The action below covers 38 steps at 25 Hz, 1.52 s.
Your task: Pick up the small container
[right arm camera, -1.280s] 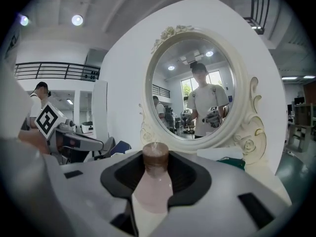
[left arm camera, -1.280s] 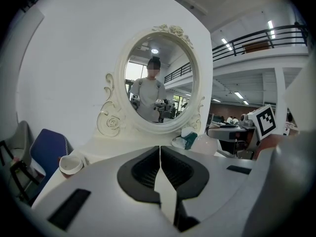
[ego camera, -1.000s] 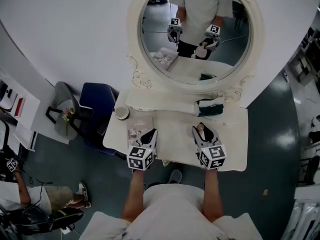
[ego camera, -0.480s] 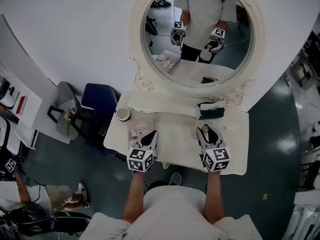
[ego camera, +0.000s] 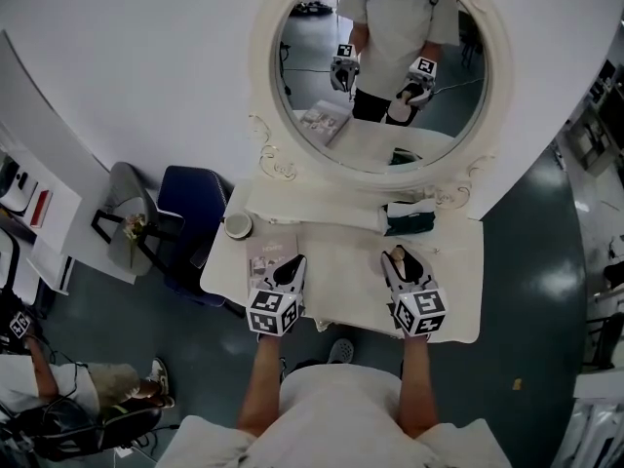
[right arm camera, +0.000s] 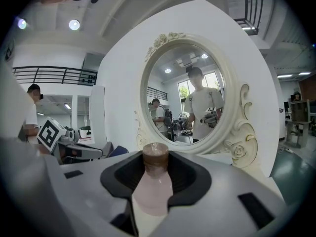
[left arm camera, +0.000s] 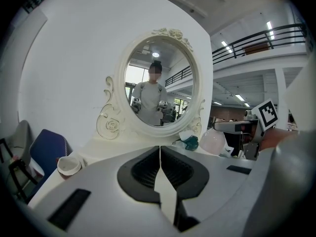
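The small container (right arm camera: 154,181) is a pale pink bottle with a brown cap. It stands upright between the jaws of my right gripper (right arm camera: 155,174), which is shut on it. In the head view that gripper (ego camera: 395,254) hovers over the right half of the white vanity table (ego camera: 458,291), with the bottle's cap (ego camera: 393,251) showing at its tip. My left gripper (ego camera: 292,264) is over the table's left half, and its jaws meet with nothing between them (left arm camera: 159,158). The left gripper view shows the held bottle (left arm camera: 213,142) off to the right.
A large oval mirror (ego camera: 380,66) in an ornate white frame rises at the table's back. A paper cup (ego camera: 237,224) stands at the left rear corner, with a booklet (ego camera: 270,250) beside it. A teal bundle (ego camera: 409,215) lies at the back right. A blue chair (ego camera: 190,198) stands left of the table.
My right gripper with the bottle has drifted slightly to the right. The left gripper has stayed where it was, and both grips look the same.
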Motion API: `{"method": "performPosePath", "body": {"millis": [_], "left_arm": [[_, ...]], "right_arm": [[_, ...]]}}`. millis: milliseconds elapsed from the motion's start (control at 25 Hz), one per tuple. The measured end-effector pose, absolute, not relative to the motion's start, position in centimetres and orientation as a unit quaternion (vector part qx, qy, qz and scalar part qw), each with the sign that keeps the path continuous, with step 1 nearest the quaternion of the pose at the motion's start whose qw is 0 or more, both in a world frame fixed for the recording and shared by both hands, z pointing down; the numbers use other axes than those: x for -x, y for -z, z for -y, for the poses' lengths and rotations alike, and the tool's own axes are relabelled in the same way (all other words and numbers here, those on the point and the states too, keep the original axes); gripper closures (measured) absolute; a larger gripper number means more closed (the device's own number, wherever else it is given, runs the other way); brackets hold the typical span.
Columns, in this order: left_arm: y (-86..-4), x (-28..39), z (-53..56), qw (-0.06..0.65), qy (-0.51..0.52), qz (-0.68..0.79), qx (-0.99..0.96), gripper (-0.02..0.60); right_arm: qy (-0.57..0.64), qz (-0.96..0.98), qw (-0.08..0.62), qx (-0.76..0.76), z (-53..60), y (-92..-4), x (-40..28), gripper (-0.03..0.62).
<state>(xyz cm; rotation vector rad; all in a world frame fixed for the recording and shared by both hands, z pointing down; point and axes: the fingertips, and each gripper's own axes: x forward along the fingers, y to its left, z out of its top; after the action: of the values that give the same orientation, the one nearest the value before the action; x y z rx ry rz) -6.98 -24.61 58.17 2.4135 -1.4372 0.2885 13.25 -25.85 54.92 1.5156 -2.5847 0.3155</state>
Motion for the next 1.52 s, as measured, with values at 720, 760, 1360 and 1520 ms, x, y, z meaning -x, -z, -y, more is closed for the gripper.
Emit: {"method": "performPosePath", "body": {"millis": [720,760,1360,1520], "left_arm": [[-58.5,7.5,24.5,0.158,-0.109,0.513,-0.837,0.552],[-58.5,7.6,24.6,0.157,-0.11,0.514,-0.836,0.552],[-58.8,7.9,25.1,0.162,-0.106,0.52,-0.832,0.552],[-58.7,7.6,25.3,0.161,-0.107,0.518,-0.833,0.552]], "right_arm": [[-0.108,0.865,0.061,-0.486,26.2,-55.2,-12.2,0.444],[-0.108,0.866,0.063,-0.485,26.2,-55.3,-12.2,0.444],[-0.113,0.873,0.068,-0.469,26.1,-55.7,-11.6,0.444],[-0.112,0.873,0.066,-0.471,26.2,-55.6,-11.8,0.445]]}}
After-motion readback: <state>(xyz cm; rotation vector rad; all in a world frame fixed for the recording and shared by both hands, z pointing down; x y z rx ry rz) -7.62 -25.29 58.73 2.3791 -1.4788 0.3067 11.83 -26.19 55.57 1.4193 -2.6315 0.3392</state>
